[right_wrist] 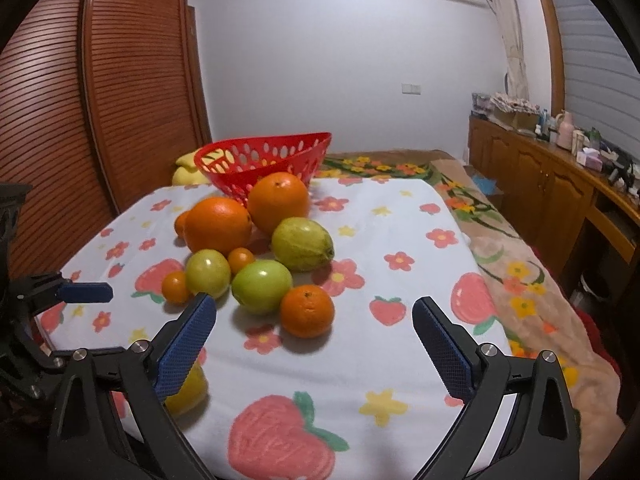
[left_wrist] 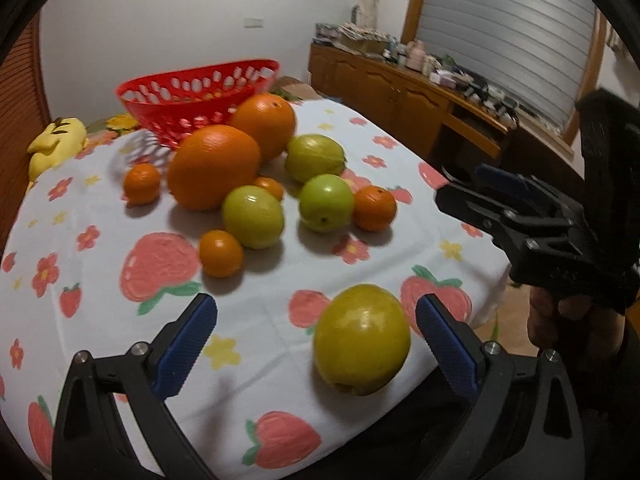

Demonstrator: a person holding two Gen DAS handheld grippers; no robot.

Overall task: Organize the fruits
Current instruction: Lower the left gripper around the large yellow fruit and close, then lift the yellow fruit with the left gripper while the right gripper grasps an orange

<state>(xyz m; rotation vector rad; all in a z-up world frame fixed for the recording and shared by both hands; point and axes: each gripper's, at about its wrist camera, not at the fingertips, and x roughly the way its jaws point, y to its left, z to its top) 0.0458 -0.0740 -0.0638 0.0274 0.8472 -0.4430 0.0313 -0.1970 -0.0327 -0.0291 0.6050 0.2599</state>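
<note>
The left gripper (left_wrist: 316,344) has its blue-padded fingers (left_wrist: 188,348) spread wide, and a yellow-green fruit (left_wrist: 362,340) lies on the cloth between them, nearer the right-hand finger and touching neither. The right gripper (right_wrist: 314,348) is likewise spread wide with nothing between its fingers (right_wrist: 444,348); bare strawberry-print tablecloth (right_wrist: 384,248) lies in the gap, and that same yellow-green fruit shows partly hidden behind its left-hand finger. In the left wrist view the right gripper appears at the right edge, off the table's side, its fingers seen side-on. Beyond the fingers a cluster of fruit sits near the middle of the cloth: two large oranges (right_wrist: 218,224) side by side, three green fruits (right_wrist: 262,286) in front of them, and four small tangerines (right_wrist: 307,311) scattered around the group, some touching their neighbours. Behind the cluster stands a red perforated basket (right_wrist: 266,160), just beyond the farther large orange. A yellow plush toy (left_wrist: 56,142) rests at the cloth's far left edge, and a wooden cabinet (right_wrist: 532,184) with clutter runs along the right wall.
</note>
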